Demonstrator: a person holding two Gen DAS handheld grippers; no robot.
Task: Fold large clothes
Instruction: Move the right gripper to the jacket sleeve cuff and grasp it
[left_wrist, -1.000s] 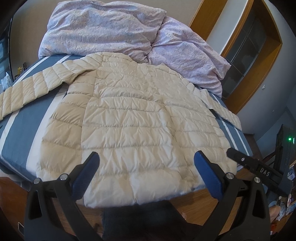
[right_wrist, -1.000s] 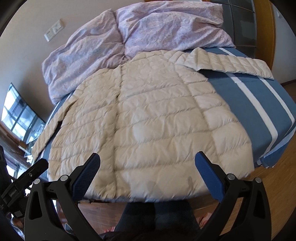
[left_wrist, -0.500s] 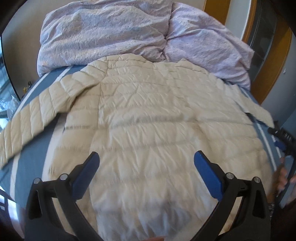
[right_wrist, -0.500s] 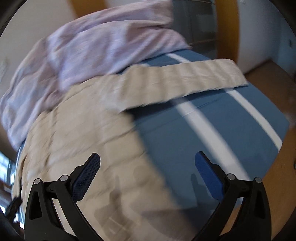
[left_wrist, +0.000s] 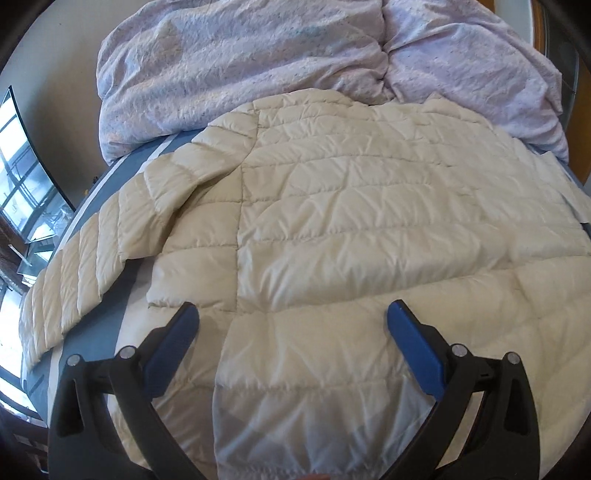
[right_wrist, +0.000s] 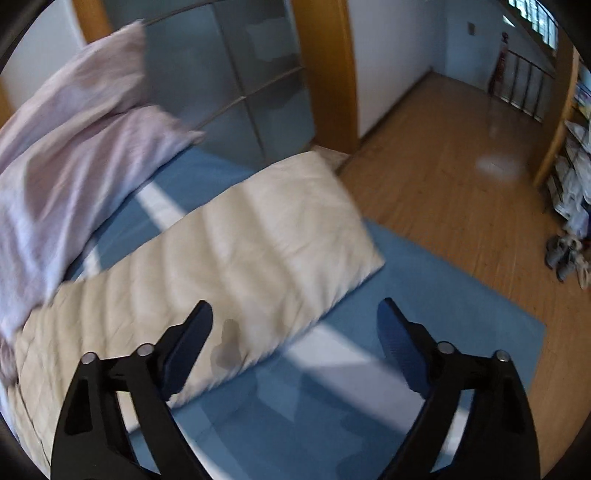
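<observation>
Lying flat on the bed (left_wrist: 92, 206), back up: cream puffer jacket (left_wrist: 369, 221), spread w/ hem toward the tongs. Left tongs (left_wrist: 291, 332) hang over the lower back panel, jaws wide, released, nothing betw. the blue pads (left_wrist: 413, 347); can't tell if tips touch fabric. One sleeve (left_wrist: 85, 273) runs out left of left tongs, across blue/white striped sheet. Lilac duvet (left_wrist: 258, 55) bunched beyond the collar, far side. Right tongs (right_wrist: 295, 332) over the other sleeve (right_wrist: 240, 251), near its cuff end; view blurred. Jaws closing but pads not pressing anything; left pad above sleeve edge, right pad above bare sheet (right_wrist: 424, 288). Wood floor (right_wrist: 461, 166) beyond, right of right tongs.
</observation>
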